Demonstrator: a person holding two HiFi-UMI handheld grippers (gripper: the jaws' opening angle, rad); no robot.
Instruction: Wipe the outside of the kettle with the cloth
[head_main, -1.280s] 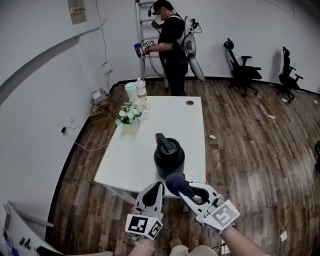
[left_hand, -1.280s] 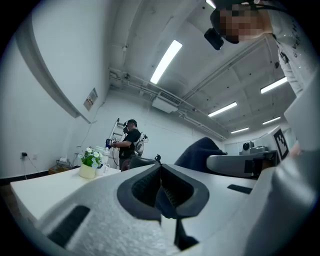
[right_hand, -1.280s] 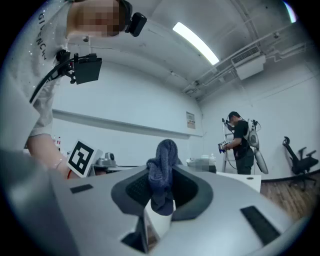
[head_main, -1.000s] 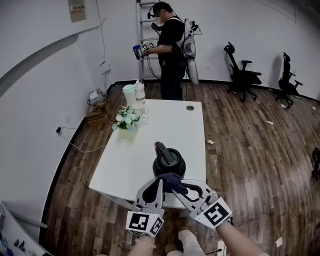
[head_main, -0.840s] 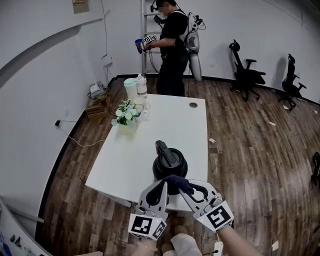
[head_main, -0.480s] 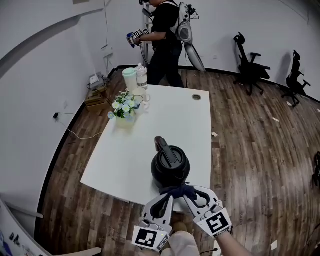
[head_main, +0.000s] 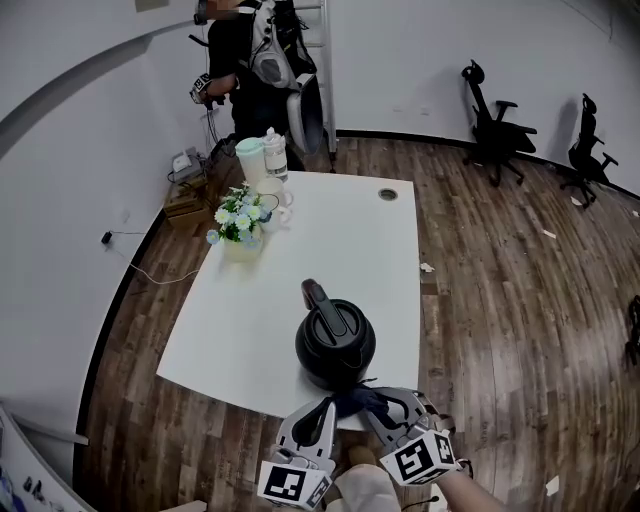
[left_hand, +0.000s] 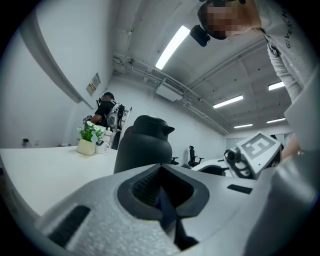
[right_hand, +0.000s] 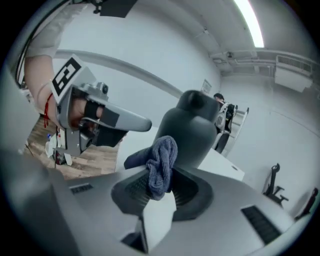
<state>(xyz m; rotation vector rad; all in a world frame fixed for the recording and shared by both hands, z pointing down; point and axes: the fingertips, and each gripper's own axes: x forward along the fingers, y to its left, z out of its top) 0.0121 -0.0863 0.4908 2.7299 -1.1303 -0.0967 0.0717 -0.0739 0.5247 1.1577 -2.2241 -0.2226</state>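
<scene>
The black kettle (head_main: 335, 343) stands upright near the front edge of the white table (head_main: 250, 310). My right gripper (head_main: 370, 401) is shut on a dark blue cloth (head_main: 352, 401), which bunches at the kettle's near lower side. The right gripper view shows the cloth (right_hand: 161, 162) pinched in the gripper (right_hand: 159, 188), right in front of the kettle body (right_hand: 192, 131); I cannot tell whether they touch. My left gripper (head_main: 324, 408) is shut and holds nothing, just left of the cloth. In its own view the gripper (left_hand: 162, 194) points at the kettle (left_hand: 142, 146).
A pot of flowers (head_main: 240, 226), a mug, a pale jug (head_main: 251, 160) and a bottle (head_main: 272, 154) stand at the table's far left corner. A person (head_main: 255, 50) stands beyond them by a ladder. Two office chairs (head_main: 490, 110) are at the back right.
Both grippers dropped and drew back toward the table's front edge, carrying the cloth from above the kettle's lid down to its near lower side. The person at the back moved left.
</scene>
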